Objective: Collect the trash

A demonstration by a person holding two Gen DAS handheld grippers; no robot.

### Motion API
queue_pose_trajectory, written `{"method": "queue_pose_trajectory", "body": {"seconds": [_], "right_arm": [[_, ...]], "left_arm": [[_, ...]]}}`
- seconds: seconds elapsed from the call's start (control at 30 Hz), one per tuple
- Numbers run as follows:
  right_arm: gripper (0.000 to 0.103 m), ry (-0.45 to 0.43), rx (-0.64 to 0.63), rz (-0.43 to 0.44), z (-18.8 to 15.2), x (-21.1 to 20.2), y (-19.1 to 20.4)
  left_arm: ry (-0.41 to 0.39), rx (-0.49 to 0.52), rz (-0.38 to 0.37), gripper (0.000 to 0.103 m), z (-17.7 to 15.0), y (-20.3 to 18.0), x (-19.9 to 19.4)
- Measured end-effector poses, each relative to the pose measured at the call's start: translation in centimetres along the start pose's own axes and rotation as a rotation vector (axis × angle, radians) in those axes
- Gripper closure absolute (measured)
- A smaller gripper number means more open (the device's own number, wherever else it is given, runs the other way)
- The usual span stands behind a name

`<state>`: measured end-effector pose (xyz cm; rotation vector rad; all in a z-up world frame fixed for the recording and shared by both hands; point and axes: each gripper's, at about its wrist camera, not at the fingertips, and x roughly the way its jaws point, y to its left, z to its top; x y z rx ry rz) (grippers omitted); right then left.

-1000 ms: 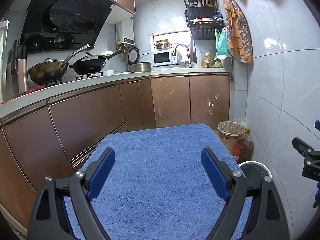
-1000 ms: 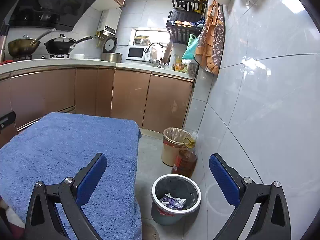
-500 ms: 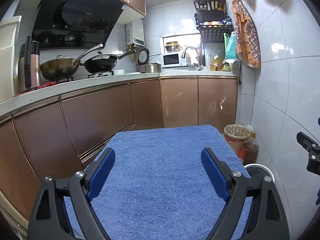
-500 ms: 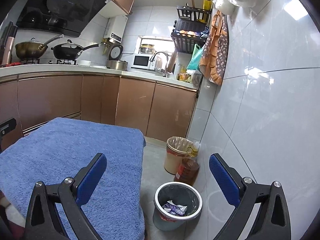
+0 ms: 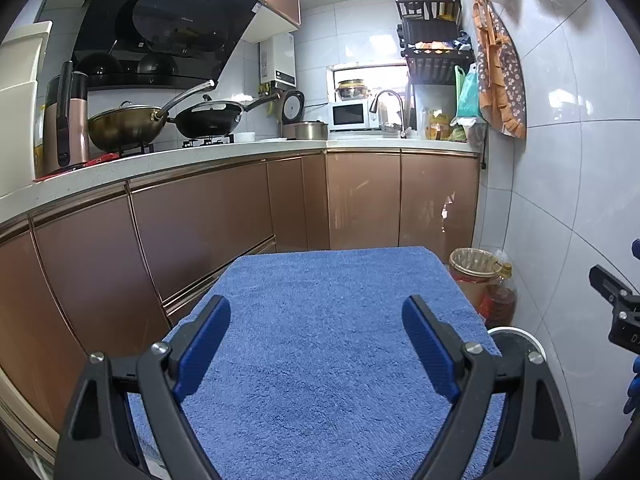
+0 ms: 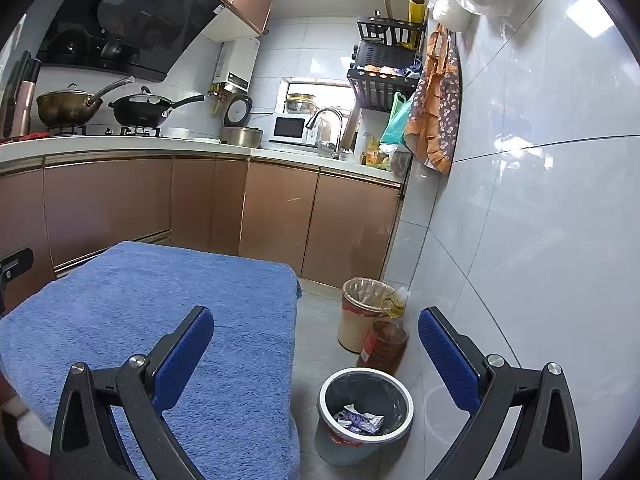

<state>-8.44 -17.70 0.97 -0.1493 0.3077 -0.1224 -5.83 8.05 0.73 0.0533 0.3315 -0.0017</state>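
A small grey trash bin [image 6: 366,410] with a white rim stands on the floor beside the table, with crumpled wrappers [image 6: 359,420] lying in it. Only its rim [image 5: 516,338] shows in the left wrist view. My left gripper [image 5: 316,328] hangs open above the blue towel [image 5: 332,320] that covers the table, nothing between its fingers. My right gripper [image 6: 316,336] is open too, above the towel's right edge [image 6: 292,320] and the floor, with the bin just below and ahead of it. No loose trash shows on the towel.
A beige lined bin [image 6: 360,312] and an oil bottle [image 6: 384,344] stand by the tiled wall [image 6: 520,240]. Bronze cabinets [image 5: 200,224] run along the left and back, with woks [image 5: 124,126] on the stove. The other gripper's black body [image 5: 618,312] shows at the right edge.
Both grippers have risen and tilted upward a little, so the table and bins sit lower in view. Their jaws stay open and empty.
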Motion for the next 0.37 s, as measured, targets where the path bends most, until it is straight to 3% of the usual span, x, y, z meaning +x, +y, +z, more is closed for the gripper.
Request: {"method": "queue_pose_trajectory", "body": {"seconds": [0.37], "right_arm": [[0.000,0.011,-0.010,0.011,-0.11,0.22,0.70]], "left_arm": [[0.007,0.001,-0.006,0.015,-0.08,0.16,-0.12]]}}
